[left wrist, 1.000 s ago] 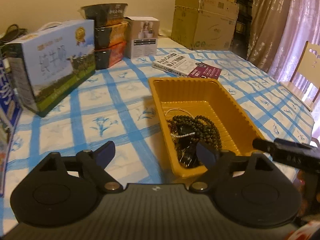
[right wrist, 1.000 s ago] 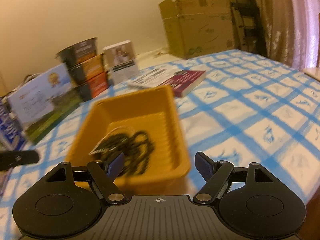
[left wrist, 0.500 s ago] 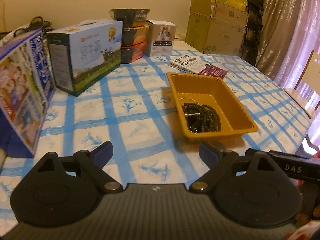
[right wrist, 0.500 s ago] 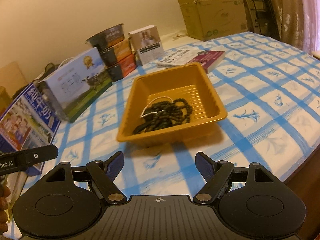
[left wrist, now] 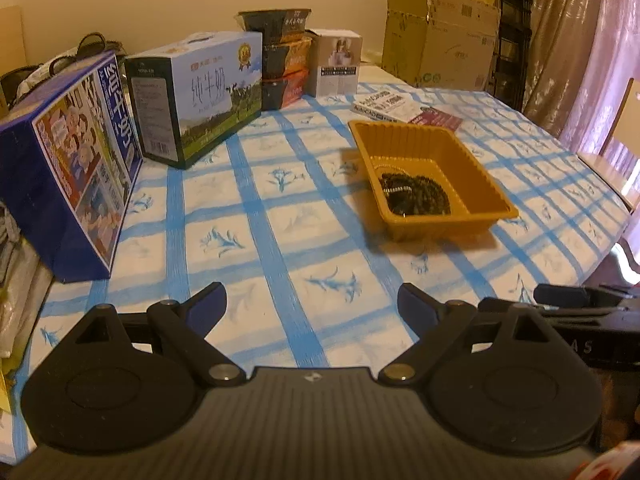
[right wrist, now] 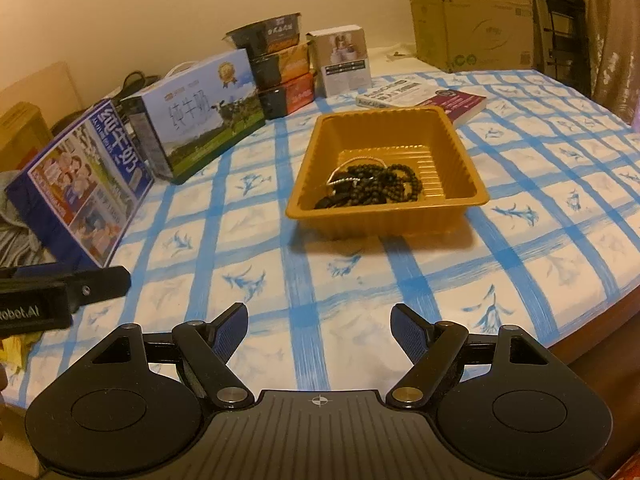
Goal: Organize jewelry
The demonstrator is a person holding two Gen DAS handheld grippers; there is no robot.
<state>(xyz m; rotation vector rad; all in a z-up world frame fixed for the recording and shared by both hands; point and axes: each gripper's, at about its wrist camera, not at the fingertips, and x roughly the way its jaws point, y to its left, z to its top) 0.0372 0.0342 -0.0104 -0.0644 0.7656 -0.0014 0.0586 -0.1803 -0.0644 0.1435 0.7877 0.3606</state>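
Both grippers (left wrist: pixel 312 304) farther from tray (left wrist: pixel 492 184)

"纯牛奶" on milk carton (right wrist: pixel 200 120); "AutoCAD" on book (left wrist: pixel 384 104); "obot.AI" on left hand-held gripper (right wrist: pixel 36 300).

Both tongs – left (left wrist: pixel 312 304) & right (right wrist: pixel 319 326) – pulled back from tray (right wrist: pixel 456 148), now well apart.

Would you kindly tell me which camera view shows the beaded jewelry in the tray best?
The right wrist view: the beaded jewelry shows as separate dark strands with a pale chain. In the left wrist view it sits farther off, a dark clump in the yellow tray.
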